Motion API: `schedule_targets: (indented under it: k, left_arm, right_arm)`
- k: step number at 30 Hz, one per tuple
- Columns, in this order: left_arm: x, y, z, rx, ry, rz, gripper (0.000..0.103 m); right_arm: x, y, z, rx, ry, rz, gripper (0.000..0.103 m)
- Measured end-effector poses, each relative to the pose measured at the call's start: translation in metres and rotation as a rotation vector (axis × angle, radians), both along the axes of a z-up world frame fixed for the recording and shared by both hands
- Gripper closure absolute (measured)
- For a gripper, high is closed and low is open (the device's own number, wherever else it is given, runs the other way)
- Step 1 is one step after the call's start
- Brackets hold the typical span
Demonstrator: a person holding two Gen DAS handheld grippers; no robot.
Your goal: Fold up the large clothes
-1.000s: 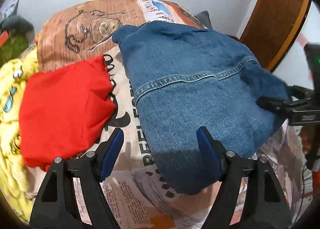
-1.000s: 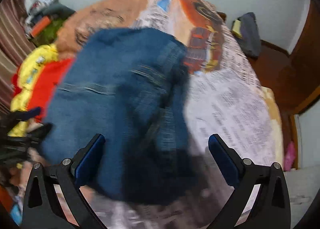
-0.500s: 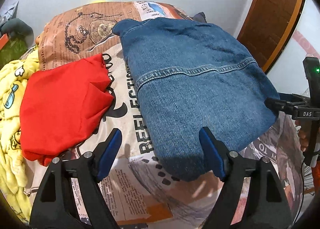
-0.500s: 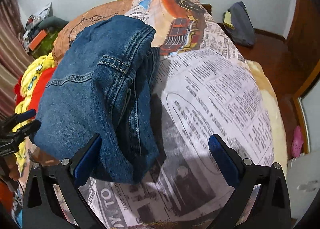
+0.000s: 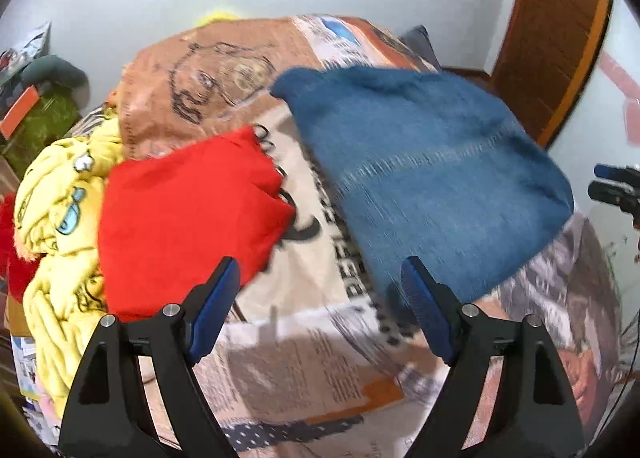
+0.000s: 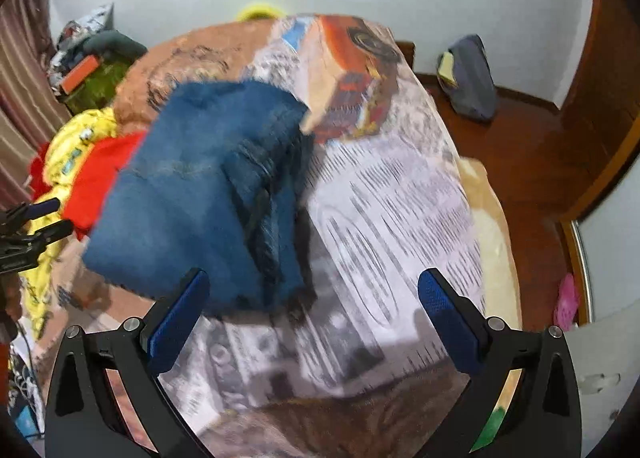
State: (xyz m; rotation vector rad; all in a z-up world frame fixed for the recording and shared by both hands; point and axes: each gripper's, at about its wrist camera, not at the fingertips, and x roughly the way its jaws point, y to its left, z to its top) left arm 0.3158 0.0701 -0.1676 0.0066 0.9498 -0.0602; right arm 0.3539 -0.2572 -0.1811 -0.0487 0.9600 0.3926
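Note:
A folded blue denim garment [image 5: 420, 174] lies on the bed with the newspaper-print cover [image 5: 304, 362]; it also shows in the right wrist view [image 6: 208, 194], where its stacked folded layers face me. My left gripper [image 5: 316, 310] is open and empty, hovering near the bed's front edge, left of the denim's near corner. My right gripper [image 6: 312, 322] is open and empty, above the cover just right of the denim. Each gripper's tips show at the edge of the other's view. Both views are motion-blurred.
A folded red garment [image 5: 188, 218] lies left of the denim, with a yellow cartoon-print cloth [image 5: 60, 226] beyond it at the bed's left edge. A wooden door [image 5: 556, 38] stands at the right. A grey bag [image 6: 468, 78] sits on the wooden floor.
Both grippers have pulled back and up from the denim, which now lies folded and free on the bed. The views have tilted upward.

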Motion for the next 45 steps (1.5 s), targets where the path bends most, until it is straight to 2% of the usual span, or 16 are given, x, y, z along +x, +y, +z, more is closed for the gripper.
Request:
schedule_targets:
  k: [3,9,13,17,21,23,27,35,37,38,42,45]
  left_arm:
    - [0.015,0.011,0.012,-0.033,-0.017,0.022,0.02]
    - [0.054,0.011,0.008,-0.139,0.015,0.006,0.02]
    - [0.085,0.011,-0.018,-0.25,0.105,0.001,0.02]
    - [0.109,0.012,-0.052,-0.384,0.211,-0.002,0.02]
    - [0.123,0.014,-0.075,-0.506,0.27,-0.008,0.02]
    - [0.129,0.018,-0.085,-0.573,0.287,0.002,0.017]
    - [0.138,0.021,-0.097,-0.662,0.301,0.033,0.016]
    - [0.144,0.002,-0.09,-0.607,0.296,0.011,0.013]
    - [0.146,-0.003,-0.09,-0.609,0.299,0.0,0.013]
    - [0.145,-0.005,-0.09,-0.618,0.3,-0.011,0.018]
    - [0.145,-0.015,-0.082,-0.561,0.278,-0.026,0.031]
    - [0.138,-0.019,-0.072,-0.54,0.254,-0.036,0.044]
  right_arm:
    - [0.013,0.014,0.009,0.06,-0.02,0.032,0.0]
    - [0.054,0.043,-0.002,0.162,0.052,0.086,0.0]
    - [0.089,0.051,-0.035,0.165,0.173,0.081,0.0]
    - [0.115,0.042,-0.069,0.167,0.295,0.044,0.0]
    - [0.127,0.03,-0.096,0.288,0.425,0.074,0.0]
    - [0.127,0.029,-0.101,0.324,0.44,0.097,0.0]
    - [0.126,0.037,-0.097,0.316,0.427,0.146,0.0]
    - [0.134,0.051,-0.097,0.347,0.412,0.159,0.001]
    - [0.136,0.051,-0.095,0.352,0.397,0.155,0.012]
    - [0.135,0.052,-0.094,0.368,0.399,0.162,0.023]
    - [0.132,0.054,-0.091,0.38,0.397,0.164,0.042]
    - [0.127,0.054,-0.084,0.376,0.383,0.154,0.053]
